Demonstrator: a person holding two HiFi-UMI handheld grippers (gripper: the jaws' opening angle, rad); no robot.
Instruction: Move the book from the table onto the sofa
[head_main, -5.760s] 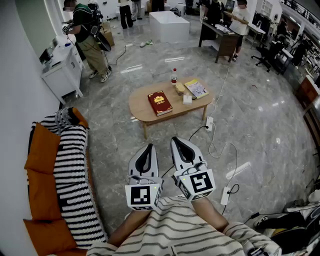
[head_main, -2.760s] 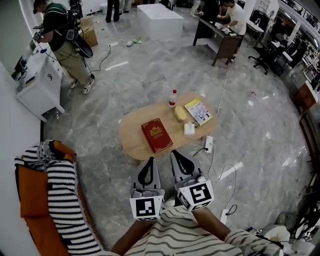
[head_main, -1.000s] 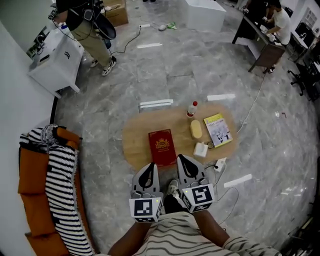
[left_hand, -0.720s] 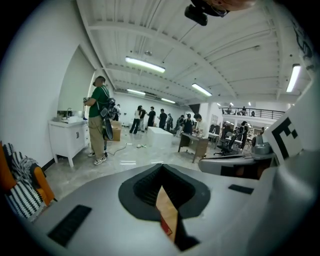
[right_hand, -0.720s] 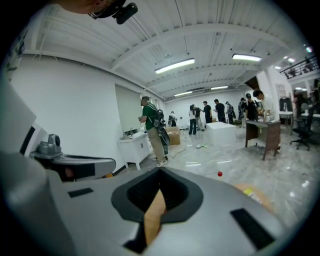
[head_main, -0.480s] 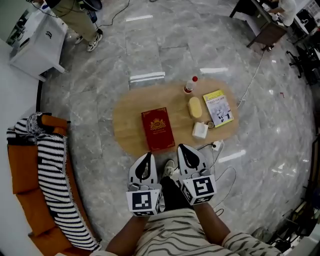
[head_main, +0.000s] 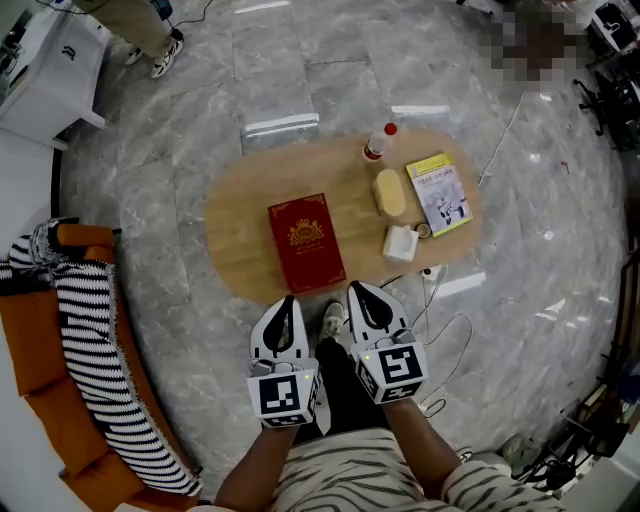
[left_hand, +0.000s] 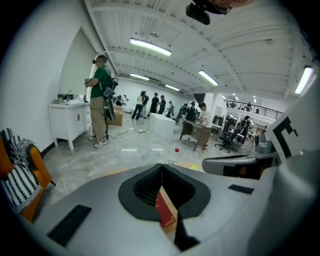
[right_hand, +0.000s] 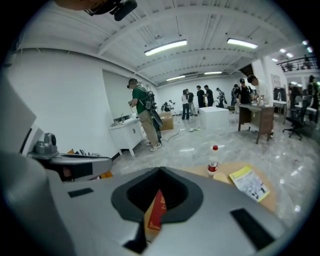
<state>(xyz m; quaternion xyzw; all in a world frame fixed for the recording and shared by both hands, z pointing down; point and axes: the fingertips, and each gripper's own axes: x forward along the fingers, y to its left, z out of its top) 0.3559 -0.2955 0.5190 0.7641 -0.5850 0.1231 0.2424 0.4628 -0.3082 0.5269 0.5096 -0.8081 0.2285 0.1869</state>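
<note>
Both tongs, left tongs (head_main: 287, 303) and right tongs (head_main: 360, 292), hang clenched and empty just short of the red book (head_main: 305, 242) lying flat on the desk (head_main: 235, 235); the approach seems in hand, and next they must open to grasp it.

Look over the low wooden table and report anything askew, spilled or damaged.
Nothing stands out. The red book lies flat and closed on the table, the bottle stands upright, and the yellow booklet lies flat near the right end. Nothing is spilled or visibly damaged.
</note>
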